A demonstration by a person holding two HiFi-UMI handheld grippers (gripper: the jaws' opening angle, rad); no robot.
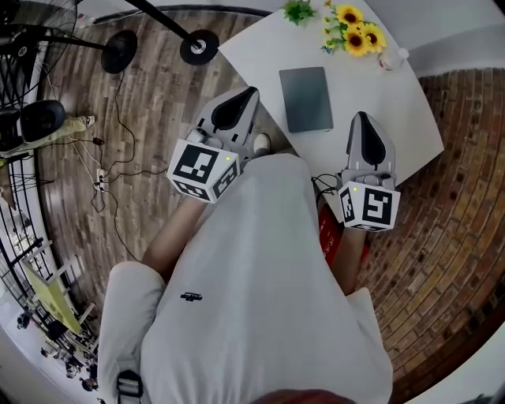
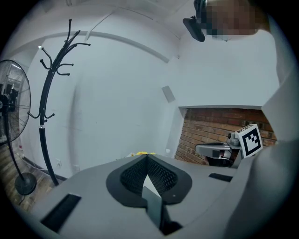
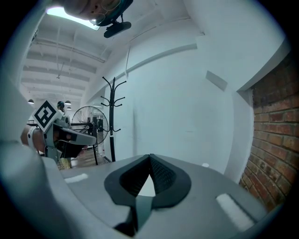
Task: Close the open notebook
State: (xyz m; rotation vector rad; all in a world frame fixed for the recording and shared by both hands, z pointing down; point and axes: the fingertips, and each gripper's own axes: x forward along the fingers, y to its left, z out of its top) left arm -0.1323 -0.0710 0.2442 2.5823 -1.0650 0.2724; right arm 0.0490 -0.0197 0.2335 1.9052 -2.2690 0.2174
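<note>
A grey notebook [image 1: 306, 99] lies closed and flat on the white table [image 1: 394, 102]. My left gripper [image 1: 251, 95] hovers over the table's near left edge, just left of the notebook. Its jaws meet at the tip with nothing between them [image 2: 147, 157]. My right gripper [image 1: 362, 118] hangs to the right of the notebook and is likewise shut and empty [image 3: 150, 156]. Both point nearly level, toward the white wall. Neither gripper view shows the notebook, which is hidden below the jaws. Neither gripper touches it.
Sunflowers [image 1: 353, 31] and a small green plant [image 1: 298, 11] stand at the table's far end. A black coat stand [image 2: 44, 107] and a fan [image 2: 11, 107] are at the left, with cables [image 1: 106, 170] on the wooden floor. The person's torso fills the lower head view.
</note>
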